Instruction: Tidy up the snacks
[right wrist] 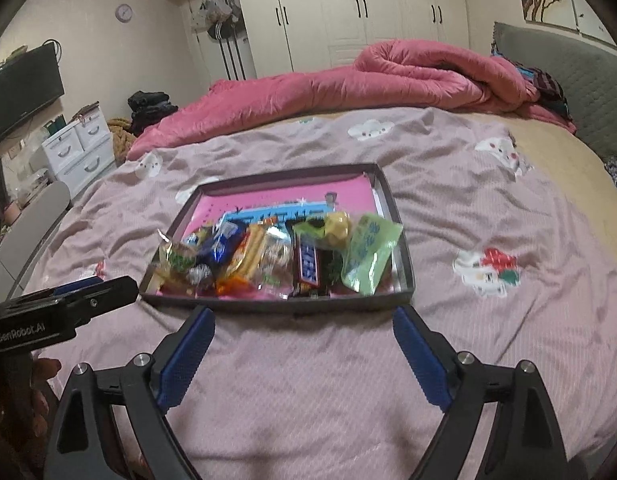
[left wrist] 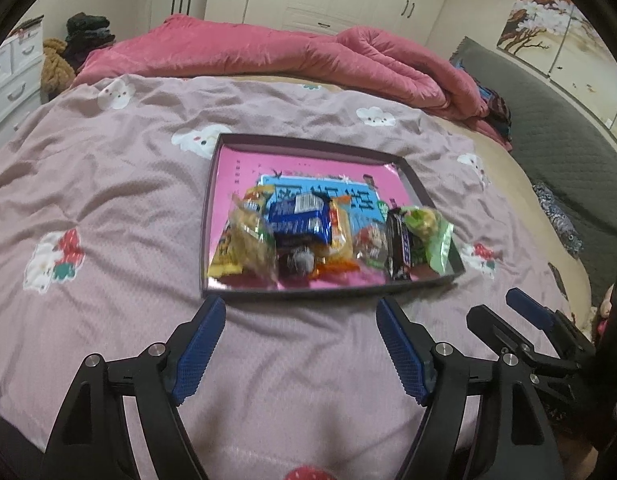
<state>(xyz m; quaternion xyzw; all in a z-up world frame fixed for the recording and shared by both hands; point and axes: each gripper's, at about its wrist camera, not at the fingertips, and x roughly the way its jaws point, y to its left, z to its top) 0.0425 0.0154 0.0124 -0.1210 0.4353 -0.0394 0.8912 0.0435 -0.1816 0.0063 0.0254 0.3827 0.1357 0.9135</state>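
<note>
A shallow dark tray (left wrist: 304,143) with a pink base lies on the bed, also in the right wrist view (right wrist: 400,236). Several snack packets are piled at its near end: a blue packet (left wrist: 298,218), a dark chocolate bar (left wrist: 400,246) (right wrist: 308,264), a green packet (right wrist: 368,258), a yellow packet (left wrist: 224,258). My left gripper (left wrist: 300,306) is open and empty, just short of the tray's near rim. My right gripper (right wrist: 304,314) is open and empty at the same rim; it also shows in the left wrist view (left wrist: 496,308).
A pink quilt (left wrist: 268,52) is bunched at the far side of the bed. The patterned lilac sheet (left wrist: 108,200) spreads around the tray. A grey headboard (right wrist: 556,64) stands at the right, white drawers (right wrist: 76,148) at the left.
</note>
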